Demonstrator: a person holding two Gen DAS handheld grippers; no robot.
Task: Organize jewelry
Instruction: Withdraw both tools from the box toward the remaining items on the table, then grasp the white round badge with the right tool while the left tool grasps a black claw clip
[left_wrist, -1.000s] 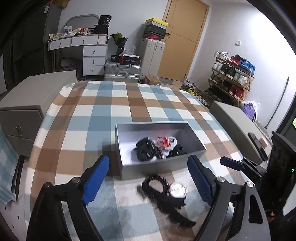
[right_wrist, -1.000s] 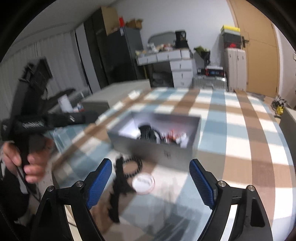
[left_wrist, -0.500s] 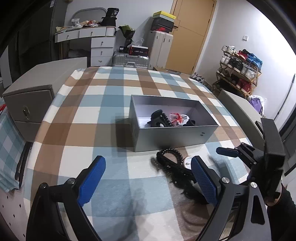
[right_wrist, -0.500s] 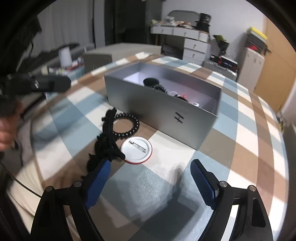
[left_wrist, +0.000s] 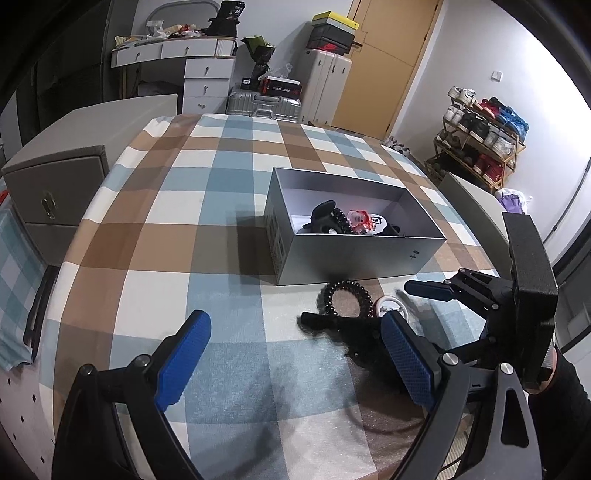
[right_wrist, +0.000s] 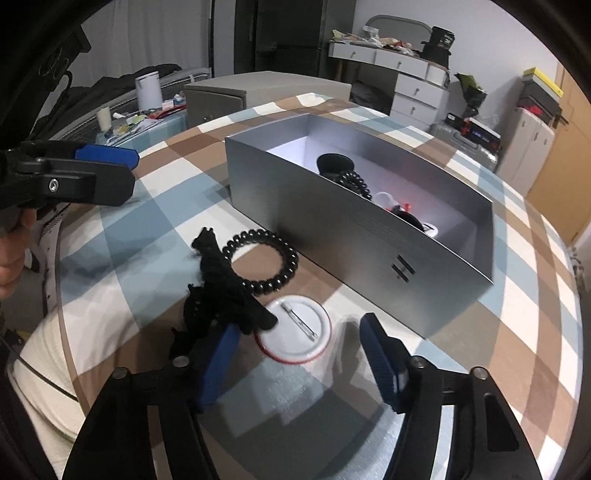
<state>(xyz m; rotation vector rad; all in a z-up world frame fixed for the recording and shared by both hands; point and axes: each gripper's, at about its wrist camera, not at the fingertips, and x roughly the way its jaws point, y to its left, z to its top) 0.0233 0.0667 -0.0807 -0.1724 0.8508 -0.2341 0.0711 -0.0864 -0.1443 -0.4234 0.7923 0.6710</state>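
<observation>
Since a second ago the right tool (right_wrist: 295, 354) has dropped low over the counter (right_wrist: 517, 332) and come in close to the loose bits, while the left tool (left_wrist: 291, 365) has pulled back a little, so the box now sits further ahead of it.

Right tool: blue fingers (right_wrist: 380, 363) spread wide, nothing pinched. The white pin badge (right_wrist: 295, 332) lies face down right between them, just ahead of the tips. The black claw clip (right_wrist: 221, 291) is up against the left finger, and the black coil hair tie (right_wrist: 266, 258) lies just beyond it, touching the clip. Straight ahead, past all that, is the open grey box (right_wrist: 332, 221), with another clip, a coil tie and some red and white pieces inside.

Left tool: also spread wide and holding nothing, hovering over the checked cloth (left_wrist: 184, 221). The hair tie (left_wrist: 345, 299) and clip (left_wrist: 347, 332) sit by its right finger (left_wrist: 406, 362), the box (left_wrist: 354, 254) ahead and to the right. The right tool (left_wrist: 436, 295) pokes in from its right side.
</observation>
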